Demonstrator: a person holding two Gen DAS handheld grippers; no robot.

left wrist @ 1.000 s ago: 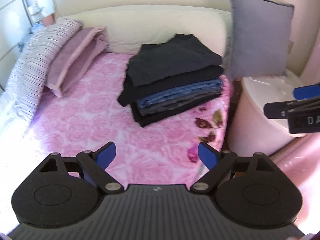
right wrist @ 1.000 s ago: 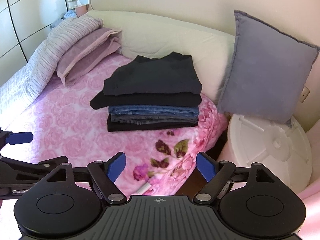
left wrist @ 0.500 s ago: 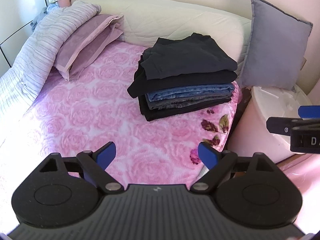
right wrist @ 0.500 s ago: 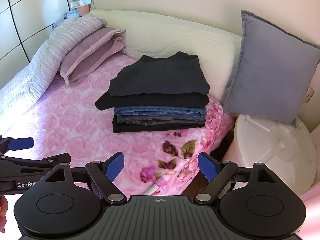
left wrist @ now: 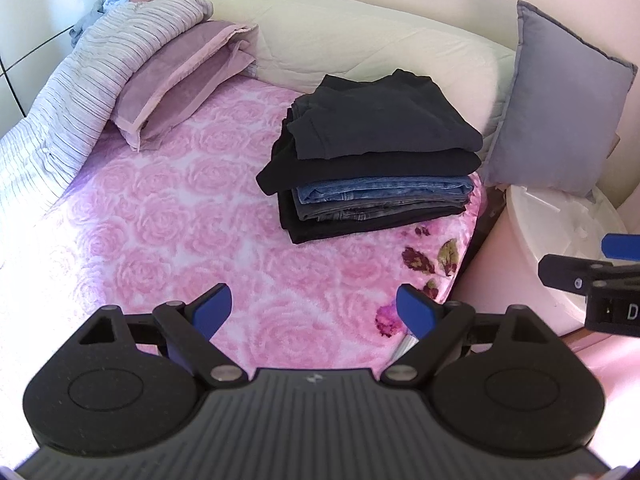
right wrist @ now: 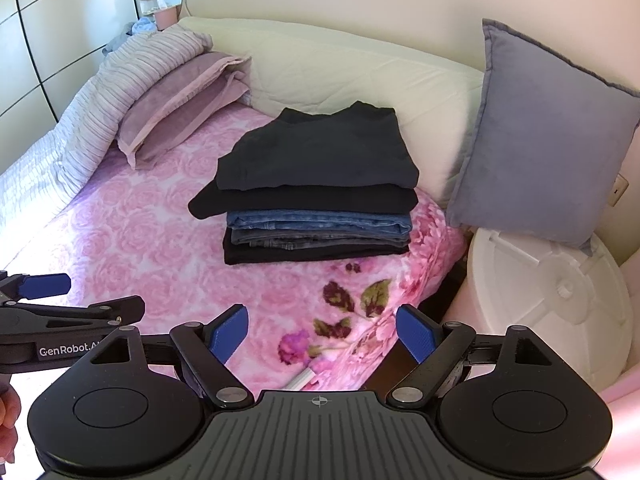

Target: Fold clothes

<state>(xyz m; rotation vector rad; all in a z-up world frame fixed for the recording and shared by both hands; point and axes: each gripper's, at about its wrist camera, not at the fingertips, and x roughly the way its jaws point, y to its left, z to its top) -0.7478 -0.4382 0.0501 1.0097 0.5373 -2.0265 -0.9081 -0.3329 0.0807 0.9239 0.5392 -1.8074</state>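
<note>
At lower left, right view only: hand (right wrist: 8, 420). Left claw (left wrist: 316, 314), right claw (right wrist: 322, 332) both released.

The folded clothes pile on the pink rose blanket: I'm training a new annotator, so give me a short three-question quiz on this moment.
1. True or false: the left gripper holds a garment.
2. In the stack of folded clothes, the blue denim jeans lie: A) on top, B) in the middle, C) at the bottom.
3. What leans upright on the round white plastic lid?

Key: 1 false, both it and the right gripper stand open and empty. 2 B. 3 the grey-blue square cushion.
</note>
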